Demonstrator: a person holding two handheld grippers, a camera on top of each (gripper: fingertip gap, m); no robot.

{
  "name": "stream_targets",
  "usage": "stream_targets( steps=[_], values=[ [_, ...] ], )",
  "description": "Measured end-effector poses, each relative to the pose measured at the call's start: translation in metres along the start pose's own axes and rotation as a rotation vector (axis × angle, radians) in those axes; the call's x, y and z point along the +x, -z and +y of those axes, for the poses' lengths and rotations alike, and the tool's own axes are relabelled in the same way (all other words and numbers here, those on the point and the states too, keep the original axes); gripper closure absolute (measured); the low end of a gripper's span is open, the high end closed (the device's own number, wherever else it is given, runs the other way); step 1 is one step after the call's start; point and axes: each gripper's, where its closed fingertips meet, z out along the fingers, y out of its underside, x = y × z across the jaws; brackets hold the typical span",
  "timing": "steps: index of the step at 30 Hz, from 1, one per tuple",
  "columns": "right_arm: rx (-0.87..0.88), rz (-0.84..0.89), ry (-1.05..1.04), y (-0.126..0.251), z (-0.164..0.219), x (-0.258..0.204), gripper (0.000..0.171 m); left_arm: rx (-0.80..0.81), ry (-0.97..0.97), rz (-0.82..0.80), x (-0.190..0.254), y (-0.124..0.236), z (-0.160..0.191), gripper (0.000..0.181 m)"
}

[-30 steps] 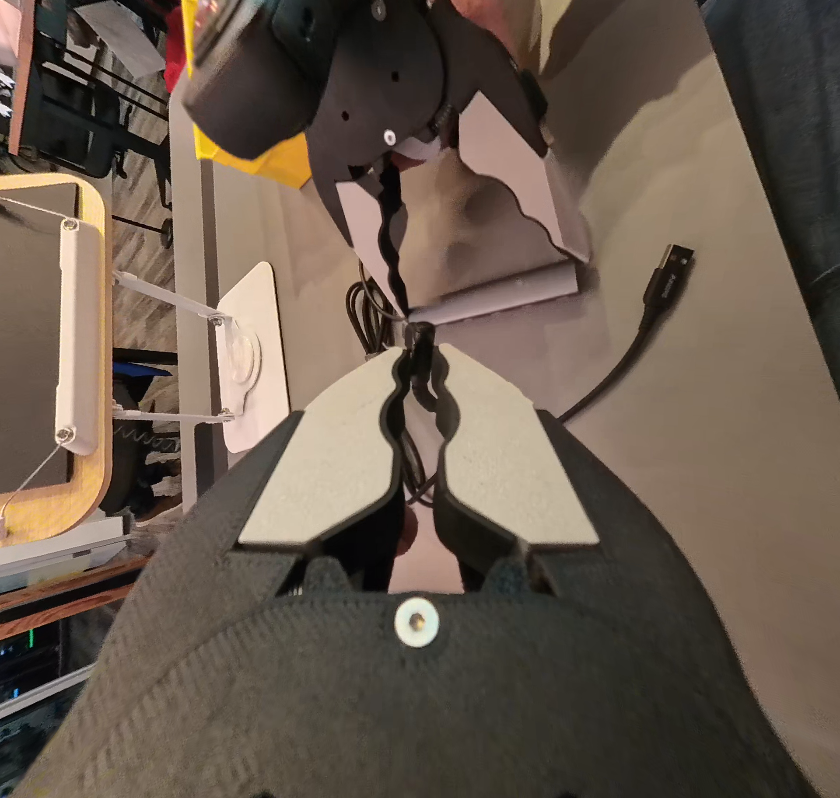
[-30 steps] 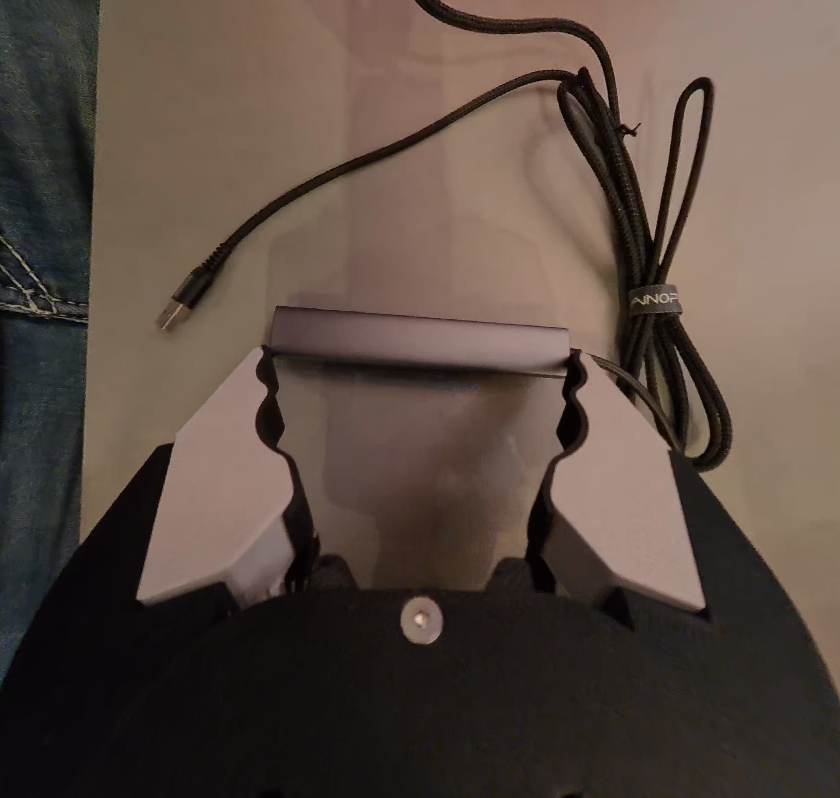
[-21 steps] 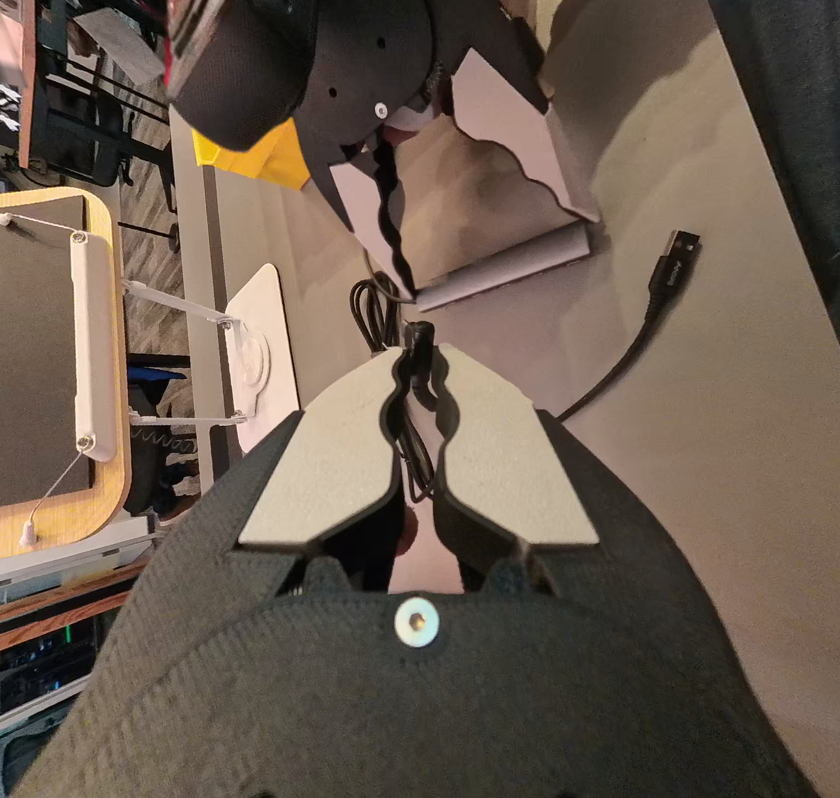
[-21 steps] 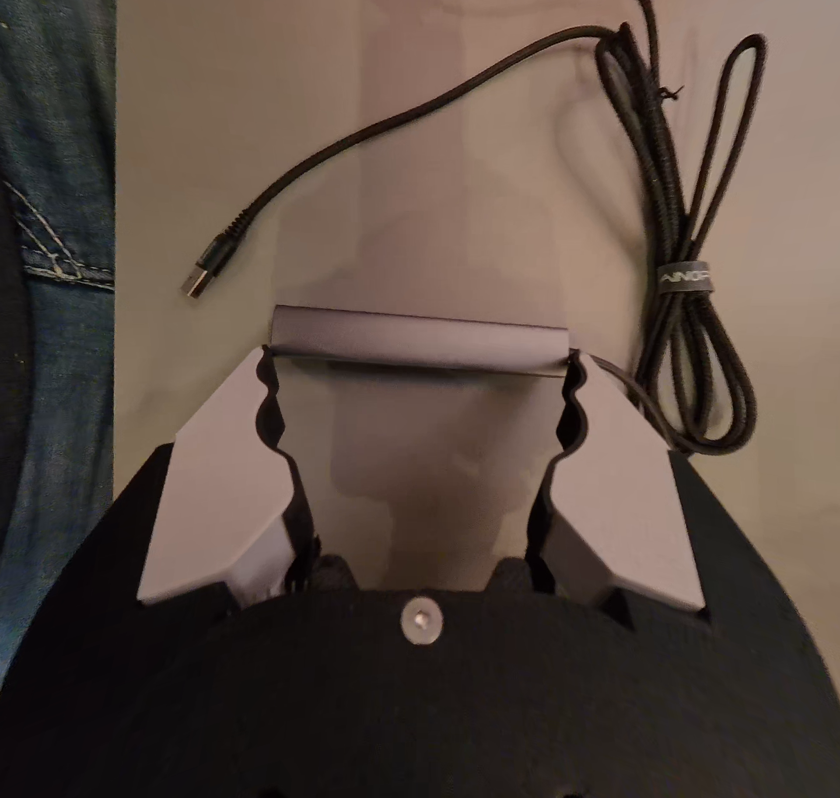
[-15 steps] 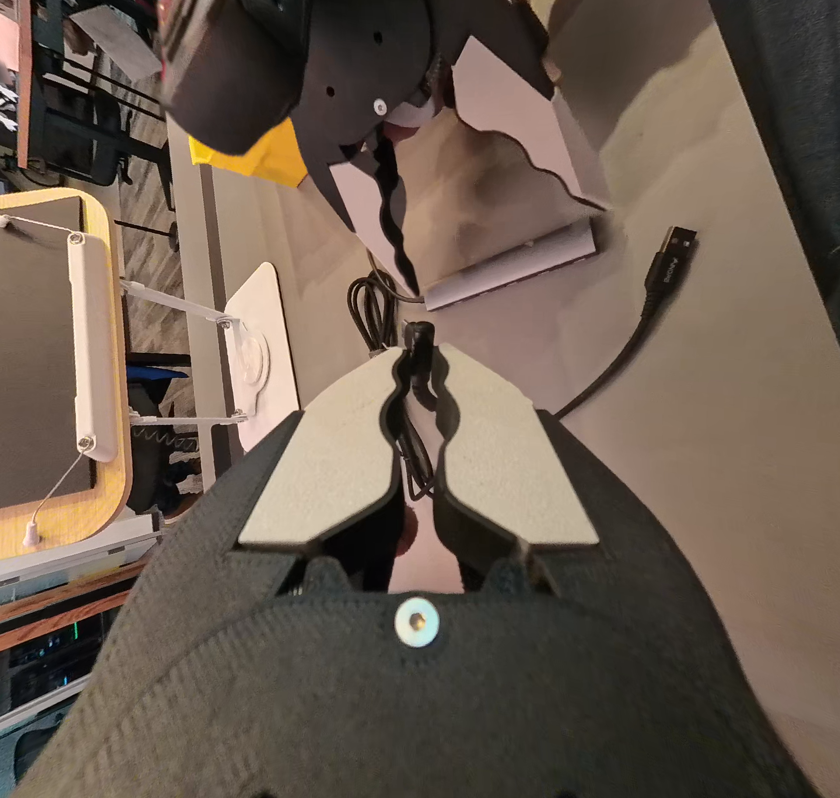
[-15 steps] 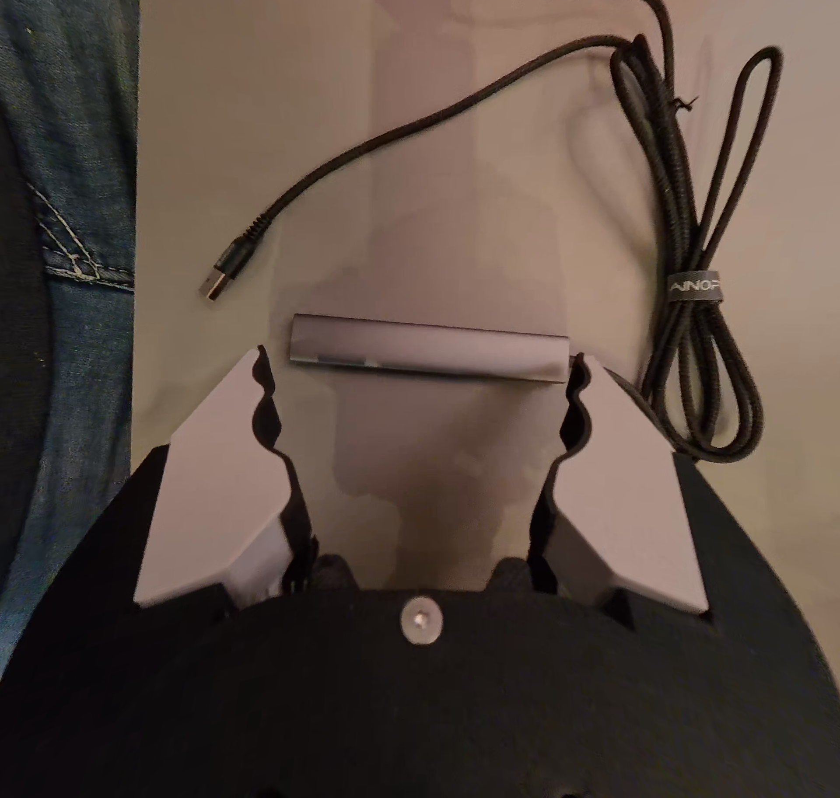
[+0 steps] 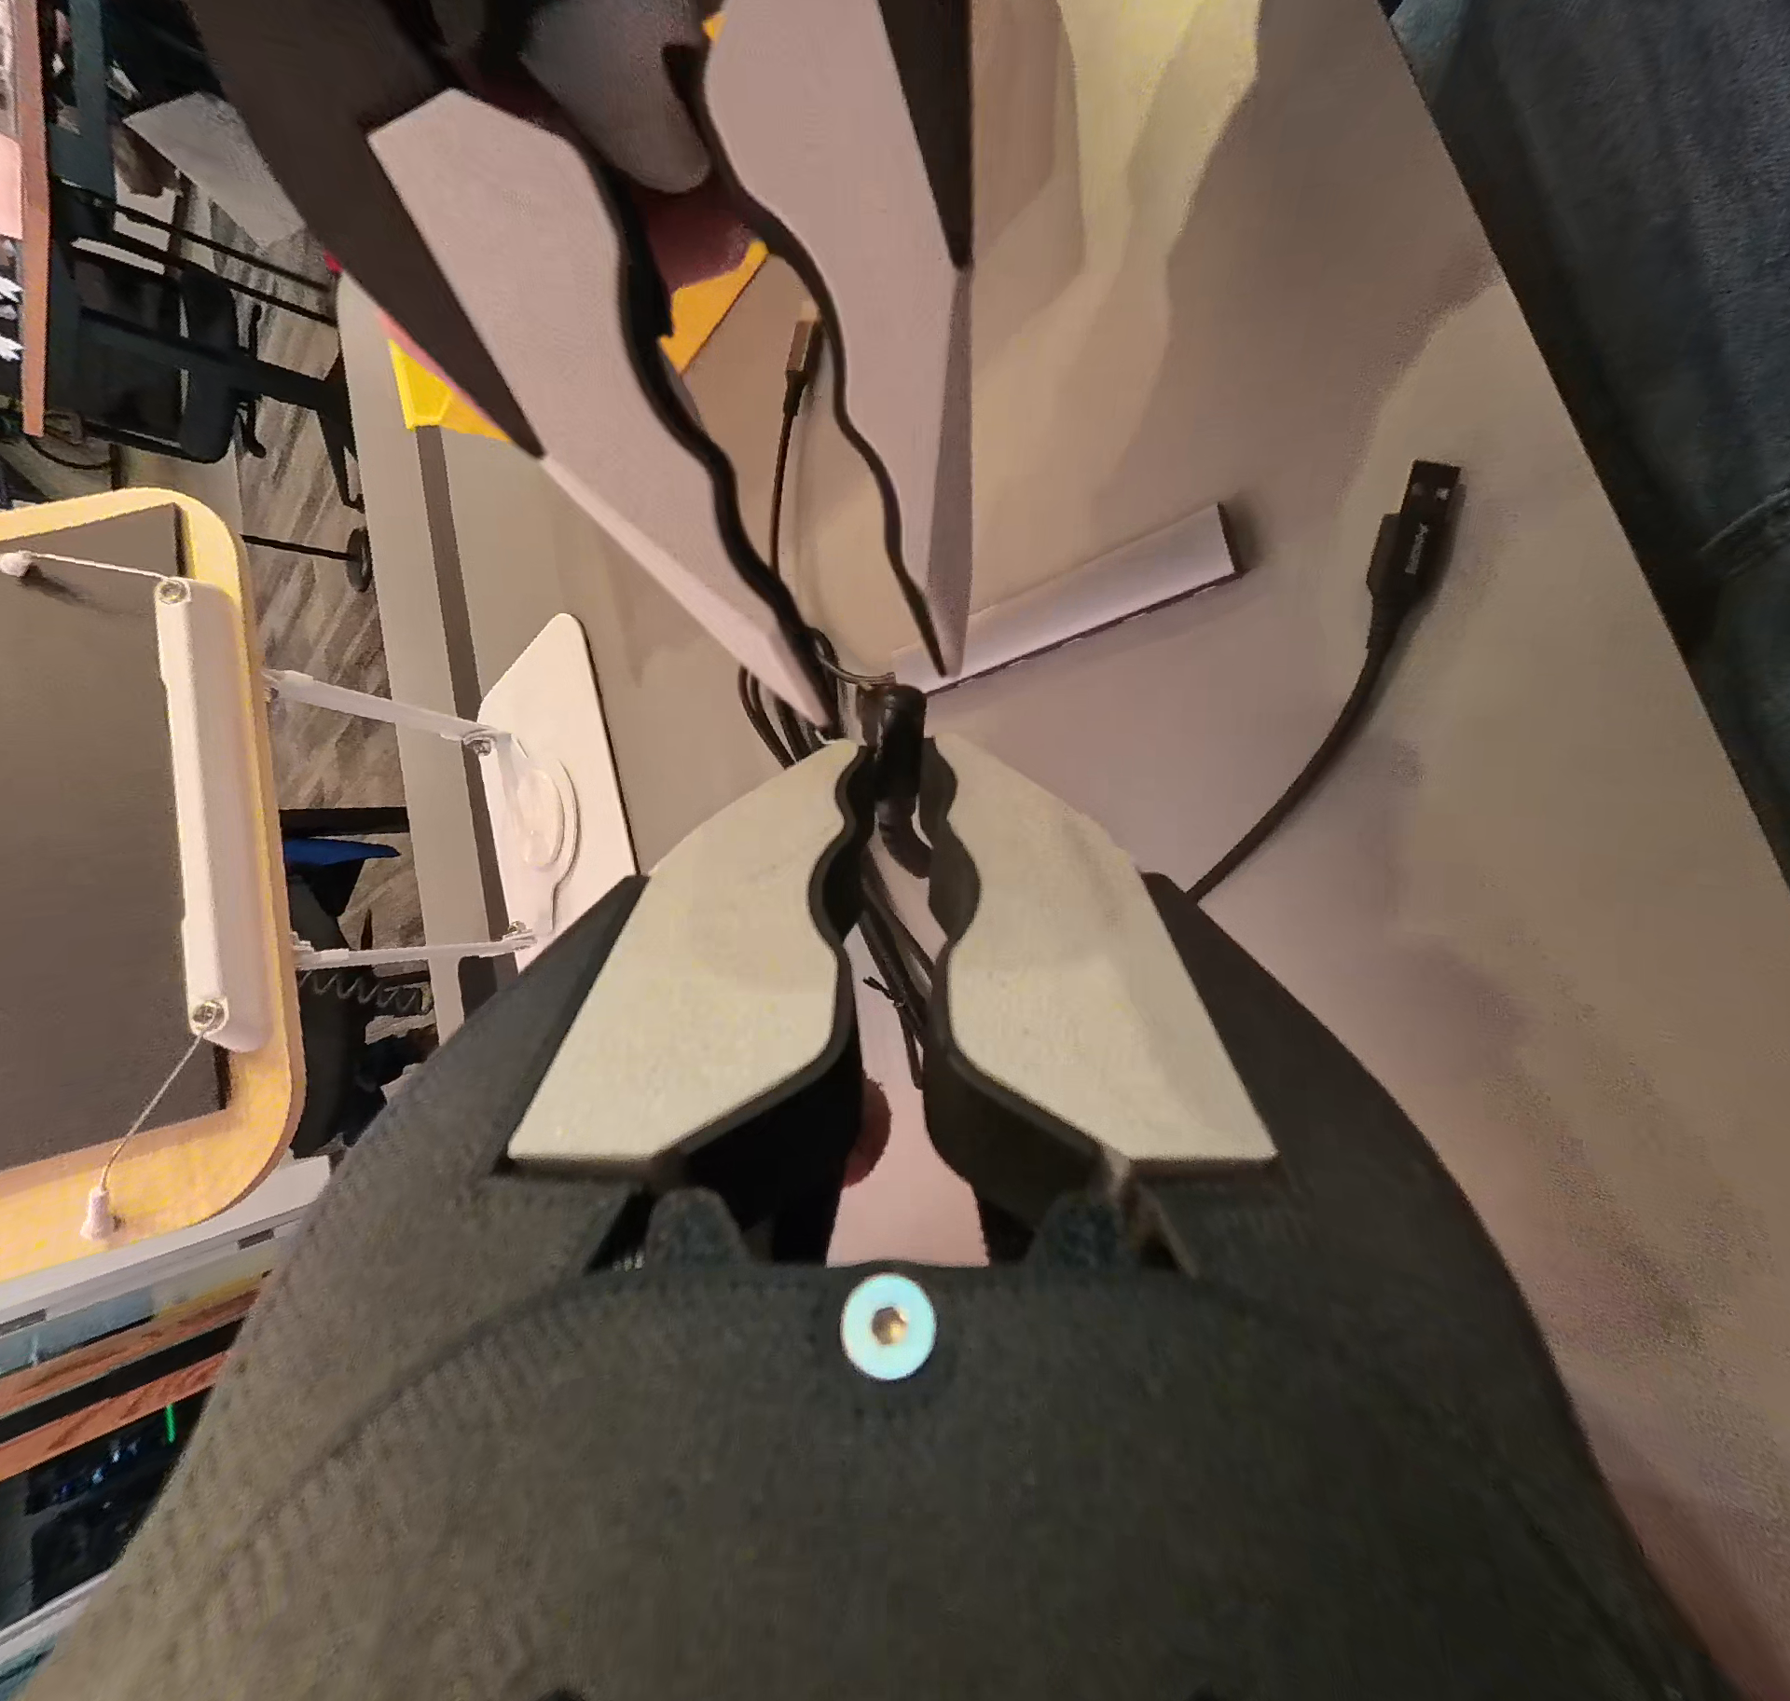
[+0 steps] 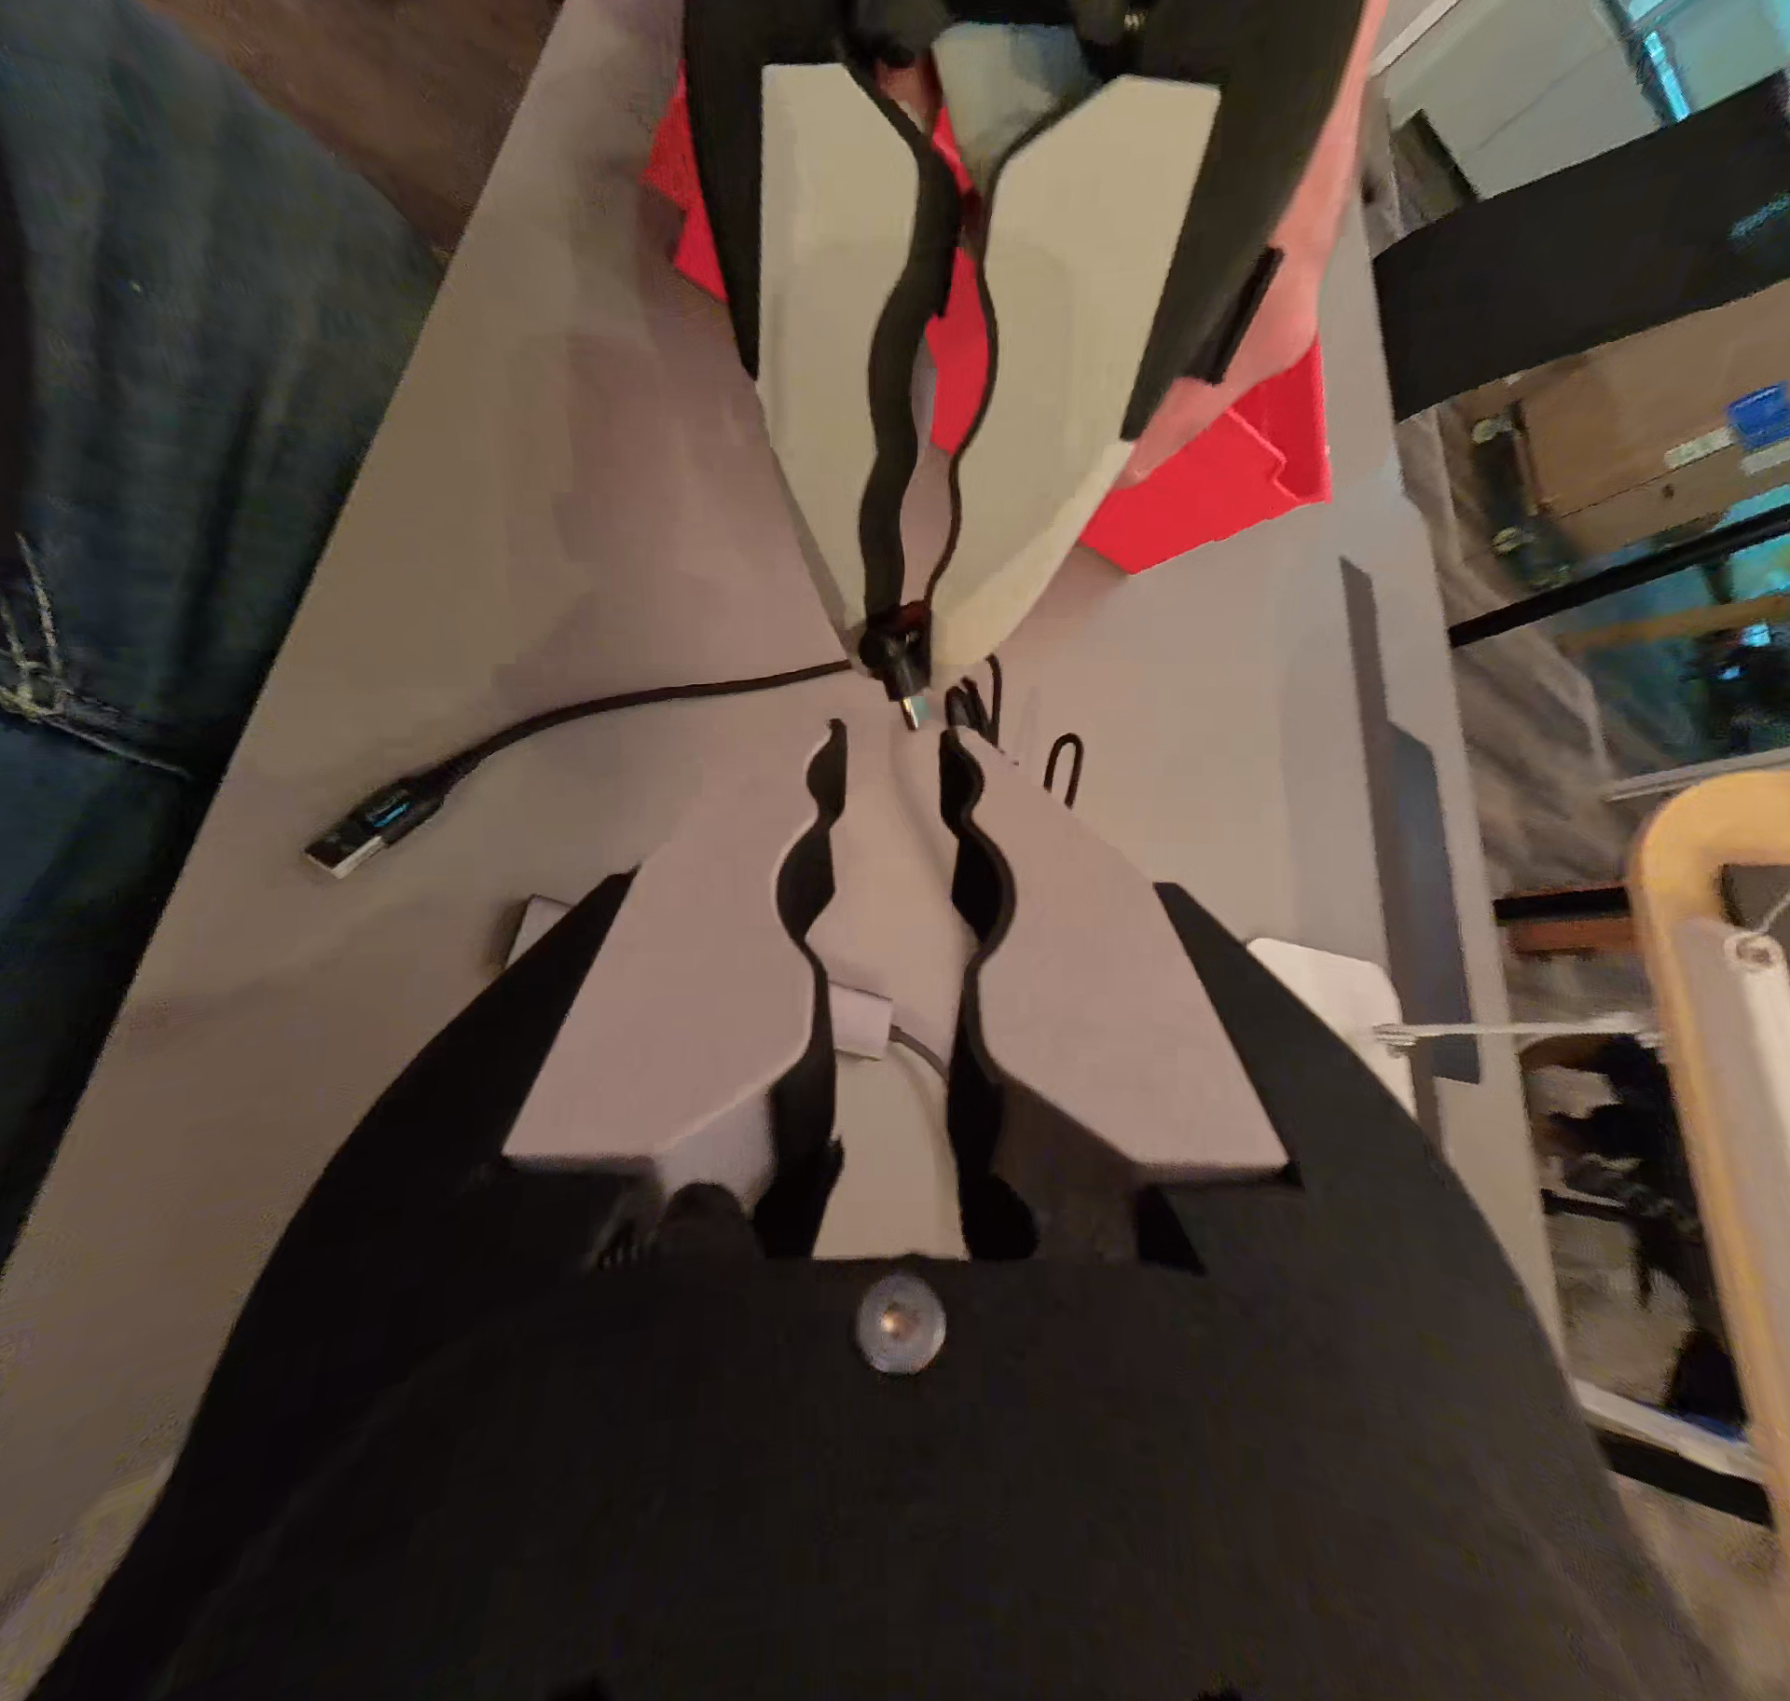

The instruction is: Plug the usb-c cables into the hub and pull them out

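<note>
Black braided cable is held by its plug [image 8: 896, 662] in the left gripper [image 7: 896, 764], whose jaws are clamped on the plug's dark sleeve so that the metal tip juts out past them. In the right wrist view that tip points straight toward the right gripper [image 8: 891, 744], the two grippers facing each other nose to nose, almost touching. The right gripper's jaws stand narrowly apart and hold nothing. The hub [image 7: 1095, 589], a slim grey bar, lies flat on the table [image 7: 1453, 1025] with its long axis running across the line of the plug; in the left wrist view it sits just beyond the plug, to the right of the right gripper's tips. Of the two, the left gripper is judged nearer to the hub's end, so the coming move seems to turn on lining the plug up with a port there. The cable's other plug [image 7: 1414, 531] lies loose near the hub. Behind the grippers, a red bin [image 8: 1211, 483] is seen on the table; what it contains cannot be told.
</note>
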Motion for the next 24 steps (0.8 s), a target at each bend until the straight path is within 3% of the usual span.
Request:
stream_targets(
  steps=[5,15,24],
  values=[
    [0.016,0.074,0.058,-0.002,-0.007,0.003,0.168,0.010,0.020,0.005,0.001,0.001,-0.001,0.173],
    [-0.030,0.230,0.130,0.003,-0.011,0.015,0.171,0.061,0.224,-0.007,-0.009,0.005,-0.002,0.171],
    [-0.092,0.347,0.176,0.002,-0.009,0.022,0.171,0.099,0.605,0.055,-0.006,0.004,-0.004,0.144]
  ],
)
